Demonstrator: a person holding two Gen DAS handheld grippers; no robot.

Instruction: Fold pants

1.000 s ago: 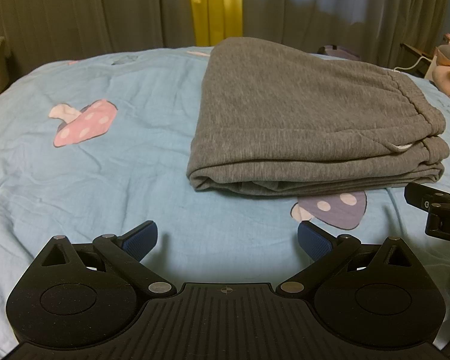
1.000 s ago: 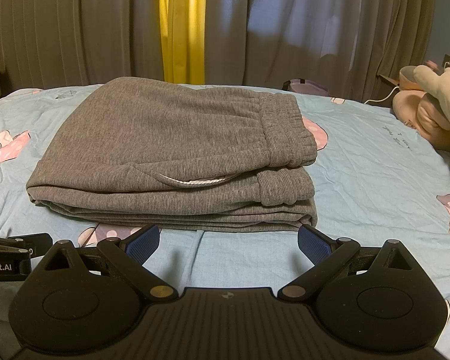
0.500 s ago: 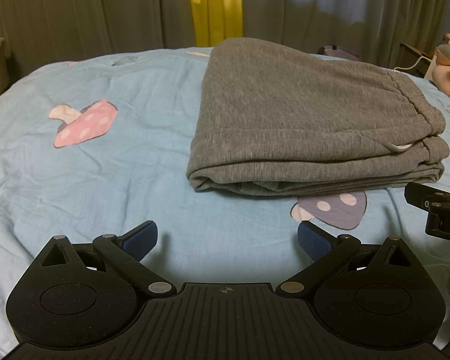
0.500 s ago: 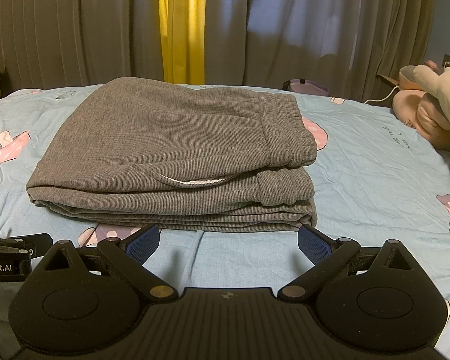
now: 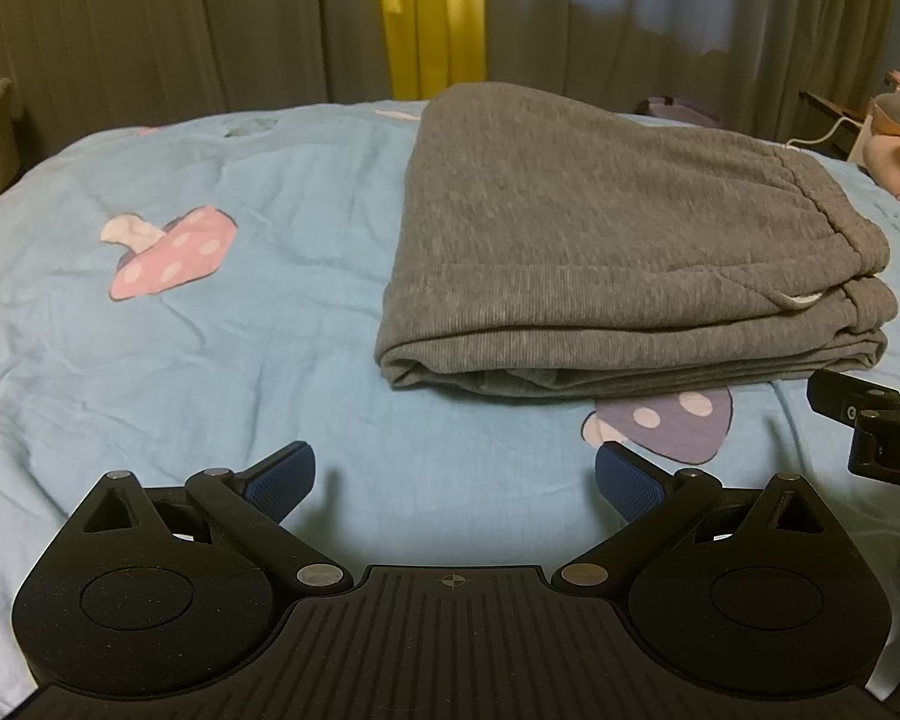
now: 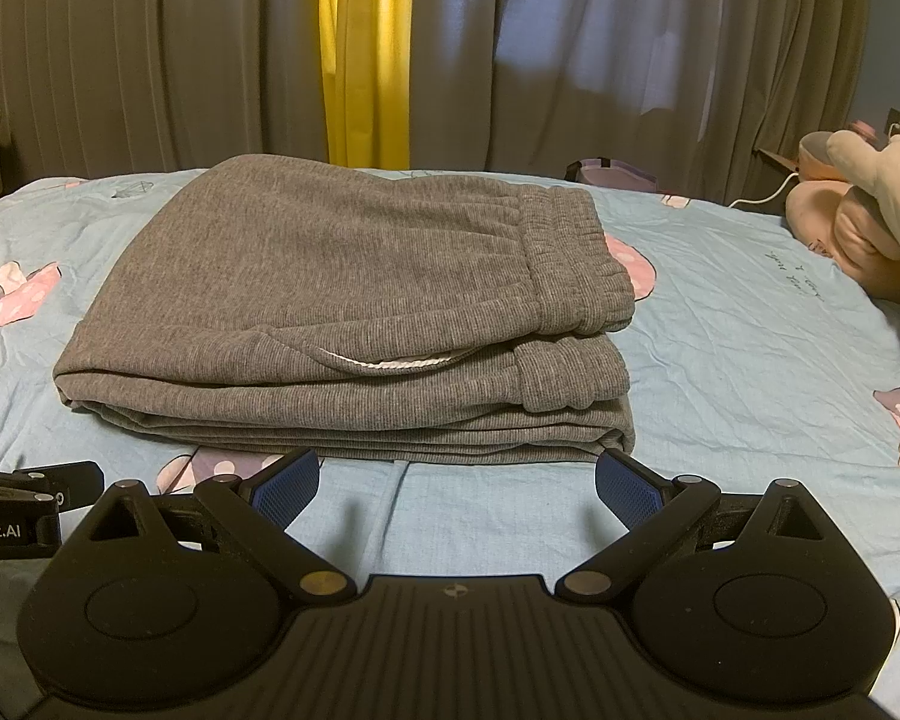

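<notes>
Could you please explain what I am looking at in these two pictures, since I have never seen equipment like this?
No robot here: a person holds a two-finger gripper in each hand, and each carries a wide-angle camera looking forward along its fingers. One picture comes from the left gripper, the other from the right gripper; the black frame with blue pads at the bottom is the gripper itself. Both are open and hold nothing. Each also shows at the edge of the other's picture. In front of them, the folded grey knitted pants lie in a neat stack on the light blue bedsheet with mushroom prints. A beige plush toy lies at the right, and grey and yellow curtains hang behind.
</notes>
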